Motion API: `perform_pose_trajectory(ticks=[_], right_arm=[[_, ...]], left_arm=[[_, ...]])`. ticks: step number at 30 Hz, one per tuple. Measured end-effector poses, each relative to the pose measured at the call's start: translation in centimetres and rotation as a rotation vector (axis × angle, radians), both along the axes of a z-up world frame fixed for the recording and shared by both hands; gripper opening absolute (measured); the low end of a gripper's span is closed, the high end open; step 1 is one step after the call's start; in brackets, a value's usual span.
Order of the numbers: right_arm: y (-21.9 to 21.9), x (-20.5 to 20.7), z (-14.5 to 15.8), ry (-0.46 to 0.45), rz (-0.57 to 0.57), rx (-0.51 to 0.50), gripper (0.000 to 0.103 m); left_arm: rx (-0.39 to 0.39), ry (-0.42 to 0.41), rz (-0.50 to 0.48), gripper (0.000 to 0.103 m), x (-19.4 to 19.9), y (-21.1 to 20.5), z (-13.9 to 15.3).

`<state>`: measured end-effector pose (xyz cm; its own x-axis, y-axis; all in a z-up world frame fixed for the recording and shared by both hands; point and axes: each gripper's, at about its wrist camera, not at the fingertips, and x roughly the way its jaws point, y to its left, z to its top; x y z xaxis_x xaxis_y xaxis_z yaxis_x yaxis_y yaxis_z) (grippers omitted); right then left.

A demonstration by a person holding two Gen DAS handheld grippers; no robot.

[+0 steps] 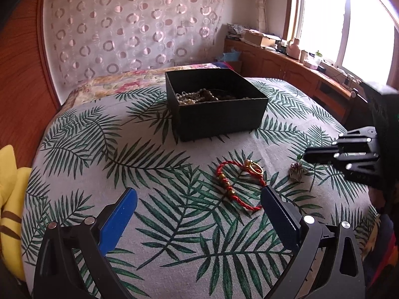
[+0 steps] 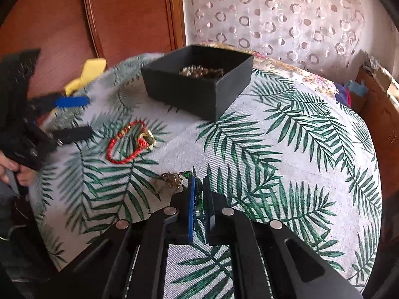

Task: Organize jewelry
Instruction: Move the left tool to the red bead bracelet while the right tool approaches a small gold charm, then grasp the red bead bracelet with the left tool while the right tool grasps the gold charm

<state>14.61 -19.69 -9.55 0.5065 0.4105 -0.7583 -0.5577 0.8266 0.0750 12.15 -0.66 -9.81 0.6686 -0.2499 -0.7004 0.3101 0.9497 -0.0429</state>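
A black open box [image 1: 219, 109] holding pearl and bead necklaces stands on the leaf-print cloth; it also shows in the right wrist view [image 2: 199, 87]. A red cord bracelet with gold beads [image 1: 237, 186] and a gold ring [image 1: 256, 169] lie in front of it, seen too in the right wrist view [image 2: 124, 147]. My left gripper [image 1: 199, 201] is open, its right finger beside the bracelet. My right gripper [image 2: 198, 183] is shut on a small green-and-bronze jewelry piece [image 2: 198, 194], whose bronze cluster [image 2: 172, 179] lies on the cloth, also in the left wrist view [image 1: 296, 170].
A yellow plush toy [image 1: 10, 199] sits at the cloth's left edge. A wooden headboard [image 2: 112, 25] and patterned curtain [image 1: 134, 25] stand behind. A cluttered wooden cabinet [image 1: 286, 59] runs under the window on the right.
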Motion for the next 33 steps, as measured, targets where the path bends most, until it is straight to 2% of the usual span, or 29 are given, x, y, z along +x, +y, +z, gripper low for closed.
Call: perform_pose_trajectory(ticks=[9, 14, 17, 24, 26, 33], right_arm=[[-1.7, -0.9, 2.9, -0.060, -0.014, 0.063, 0.007], [-2.0, -1.7, 4.7, -0.104, -0.014, 0.089, 0.007], [-2.0, -2.1, 5.5, -0.125, -0.012, 0.089, 0.007], [-1.9, -2.3, 5.7, -0.130, -0.013, 0.086, 0.007], [-1.8, -2.4, 5.6, -0.126, -0.014, 0.084, 0.007], [-1.3, -2.8, 5.3, -0.121, -0.007, 0.086, 0.007]], left_arm=[[0.009, 0.028, -0.032, 0.093, 0.9, -1.2, -0.4], [0.006, 0.069, -0.067, 0.055, 1.9, -2.1, -0.8], [0.010, 0.093, -0.079, 0.038, 2.5, -2.6, -1.2], [0.049, 0.095, -0.086, 0.026, 2.9, -3.5, -2.0], [0.071, 0.082, -0.087, 0.006, 2.8, -3.7, -2.0], [0.050, 0.045, -0.071, 0.006, 1.5, -2.4, -0.7]])
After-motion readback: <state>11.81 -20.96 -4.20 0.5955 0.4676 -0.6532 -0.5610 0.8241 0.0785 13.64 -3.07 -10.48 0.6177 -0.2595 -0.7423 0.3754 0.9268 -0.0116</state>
